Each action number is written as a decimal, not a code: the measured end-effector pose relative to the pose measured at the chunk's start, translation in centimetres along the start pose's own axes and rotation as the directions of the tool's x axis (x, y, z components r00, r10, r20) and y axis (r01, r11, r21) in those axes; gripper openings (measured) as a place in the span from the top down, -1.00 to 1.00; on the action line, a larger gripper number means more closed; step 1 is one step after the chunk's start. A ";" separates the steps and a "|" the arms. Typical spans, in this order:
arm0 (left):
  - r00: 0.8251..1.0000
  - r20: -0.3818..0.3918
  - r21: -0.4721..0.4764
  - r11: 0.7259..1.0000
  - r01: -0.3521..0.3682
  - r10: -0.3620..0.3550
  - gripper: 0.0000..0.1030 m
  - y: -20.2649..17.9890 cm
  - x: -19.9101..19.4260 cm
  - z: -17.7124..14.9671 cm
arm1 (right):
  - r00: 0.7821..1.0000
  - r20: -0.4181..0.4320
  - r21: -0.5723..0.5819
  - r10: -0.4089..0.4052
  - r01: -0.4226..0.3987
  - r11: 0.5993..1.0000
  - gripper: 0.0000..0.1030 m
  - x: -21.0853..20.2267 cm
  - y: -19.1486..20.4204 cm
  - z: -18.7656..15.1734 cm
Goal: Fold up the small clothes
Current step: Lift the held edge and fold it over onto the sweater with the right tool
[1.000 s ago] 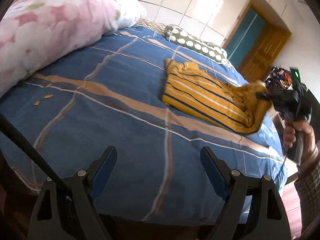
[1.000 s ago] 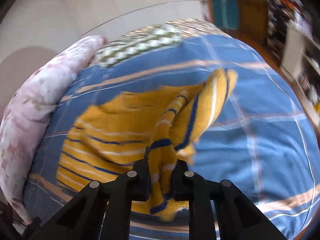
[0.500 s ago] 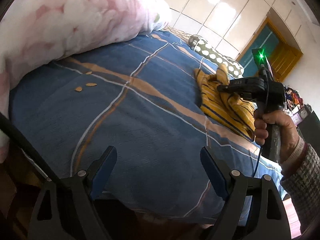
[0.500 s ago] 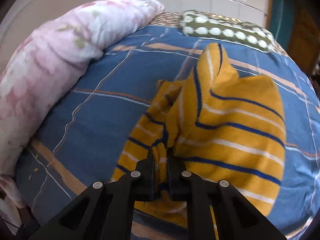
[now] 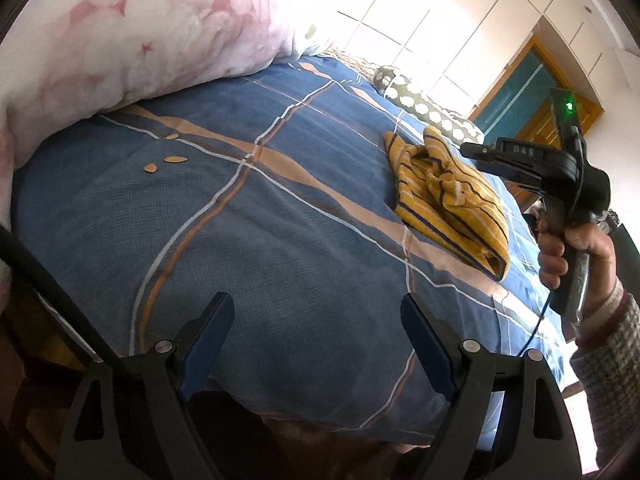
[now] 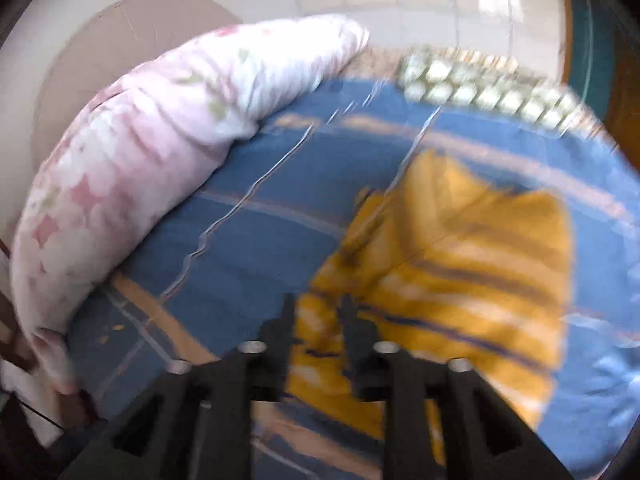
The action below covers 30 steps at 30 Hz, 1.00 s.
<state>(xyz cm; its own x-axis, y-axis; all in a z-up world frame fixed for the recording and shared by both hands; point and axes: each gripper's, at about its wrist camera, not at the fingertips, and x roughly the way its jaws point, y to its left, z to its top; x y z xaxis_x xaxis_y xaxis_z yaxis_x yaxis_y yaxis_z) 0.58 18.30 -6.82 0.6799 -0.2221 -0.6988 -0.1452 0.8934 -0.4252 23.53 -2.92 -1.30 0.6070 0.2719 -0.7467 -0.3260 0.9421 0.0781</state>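
Note:
A small yellow sweater with blue and white stripes (image 5: 448, 196) lies loosely folded over itself on the blue plaid bedspread (image 5: 260, 240). It also shows blurred in the right wrist view (image 6: 460, 280). My left gripper (image 5: 316, 320) is open and empty, low over the near edge of the bed. My right gripper (image 6: 318, 312) is open with a narrow gap, empty, just above the sweater's near edge. It appears in the left wrist view (image 5: 466, 149) held in a hand, above the sweater's right side.
A pink floral duvet (image 5: 120, 40) is bunched along the left side of the bed. A green dotted pillow (image 5: 432, 108) lies at the far end. Small tan flakes (image 5: 164, 162) lie on the bedspread. A wooden door (image 5: 540, 96) stands beyond.
My right gripper has opened and let go of the sweater, which has dropped onto the bed folded over. The right gripper has drawn back a little. My left gripper stays open.

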 end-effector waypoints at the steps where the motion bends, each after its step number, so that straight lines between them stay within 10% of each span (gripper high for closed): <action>1: 1.000 -0.004 0.001 1.000 0.007 -0.007 -0.64 -0.2 0.1 0.0 | 0.999 -0.006 -0.037 -0.037 0.036 0.999 -0.08 0.0 0.2 -0.2; 8: 1.000 -0.015 0.028 0.999 0.017 -0.016 -0.64 -1.3 -0.2 -0.9 | 0.974 -0.085 -0.225 -0.209 0.186 0.956 -0.28 6.0 3.4 -2.7; 9: 1.000 -0.013 0.026 1.000 0.016 -0.016 -0.64 -1.3 -0.4 -0.9 | 0.965 -0.081 -0.256 -0.251 0.223 0.940 -0.11 6.9 3.7 -2.9; 10: 1.000 -0.011 0.024 1.000 0.014 -0.014 -0.64 -1.1 -0.5 -1.0 | 0.944 -0.067 -0.291 -0.323 0.291 0.911 0.63 7.7 3.9 -3.4; 25: 0.999 -0.037 0.013 1.000 -0.011 0.011 -0.64 -1.0 0.3 -1.6 | 0.973 -0.111 -0.292 -0.204 0.164 0.942 0.79 8.8 8.0 -3.9; 30: 0.999 -0.048 0.009 1.000 -0.020 0.021 -0.64 -1.4 0.7 -1.6 | 0.991 -0.113 -0.265 -0.065 0.033 0.964 0.36 6.2 6.6 -3.0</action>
<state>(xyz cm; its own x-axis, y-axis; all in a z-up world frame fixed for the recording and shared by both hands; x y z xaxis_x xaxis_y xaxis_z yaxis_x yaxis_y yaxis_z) 0.10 16.29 -7.62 0.6417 -0.2221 -0.7341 -0.1526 0.9011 -0.4059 23.00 4.36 -7.35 0.5410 0.1866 -0.8201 -0.4868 0.8646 -0.1244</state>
